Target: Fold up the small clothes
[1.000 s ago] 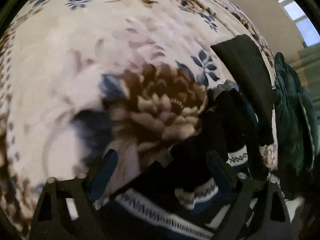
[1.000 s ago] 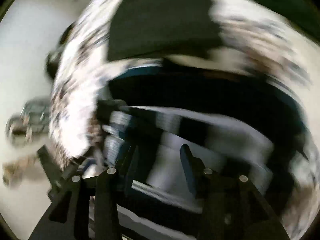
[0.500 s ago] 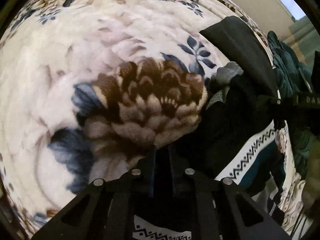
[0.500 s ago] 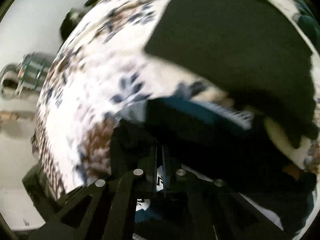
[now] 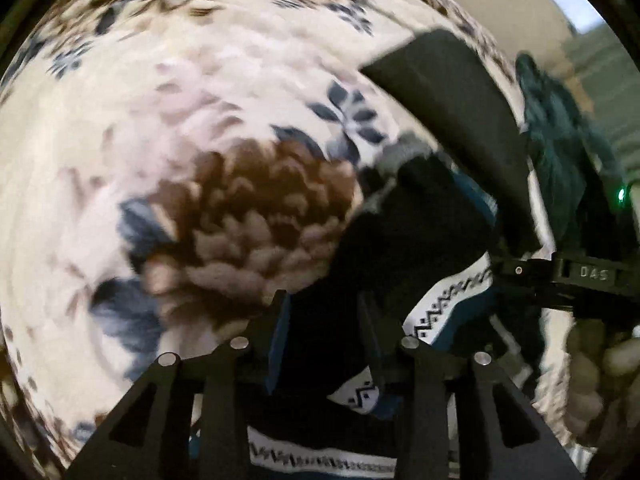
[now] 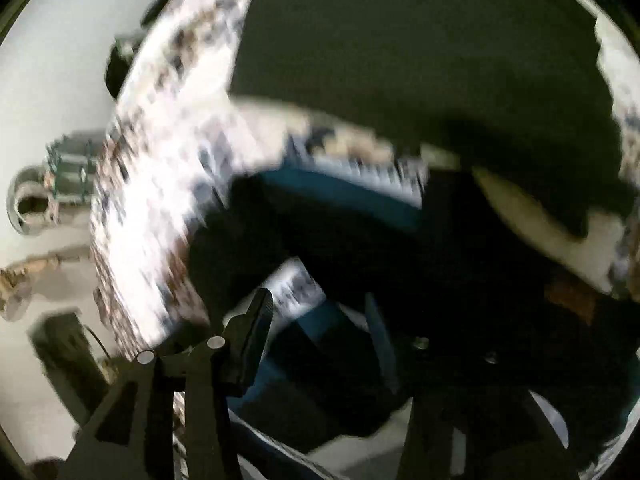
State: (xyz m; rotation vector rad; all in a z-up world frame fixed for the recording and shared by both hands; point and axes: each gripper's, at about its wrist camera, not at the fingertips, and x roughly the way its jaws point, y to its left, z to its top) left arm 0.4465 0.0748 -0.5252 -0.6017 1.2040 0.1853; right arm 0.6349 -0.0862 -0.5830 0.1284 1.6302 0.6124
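The left wrist view shows the most: a soft blanket (image 5: 168, 128) with big brown and blue flowers covers a bed, and a dark sweater (image 5: 408, 240) with white zigzag bands lies bunched on it, low and to the right. The left gripper (image 5: 326, 332) sits over the near part of the sweater with its jaws partly open, one on each side of a dark fold, not pinching it. This view alone shows the right gripper (image 5: 568, 276) coming in from the right side, with the person's hand (image 5: 600, 368) behind it, and a green cloth (image 5: 560, 152) past the far edge of the bed. A flat, folded black cloth (image 5: 452, 92) lies on the blanket just behind the sweater. The right wrist view is blurry. It shows that black cloth (image 6: 420, 52) big and close, and the sweater (image 6: 360, 240) below it with a blue part. Only this view shows the left edge of the bed, the pale floor (image 6: 52, 92) beside it and some small things there, too blurry to name. The right gripper (image 6: 320, 328) has its jaws spread apart over the sweater, with cloth between them. The blanket to the left of the sweater has lots of open room.
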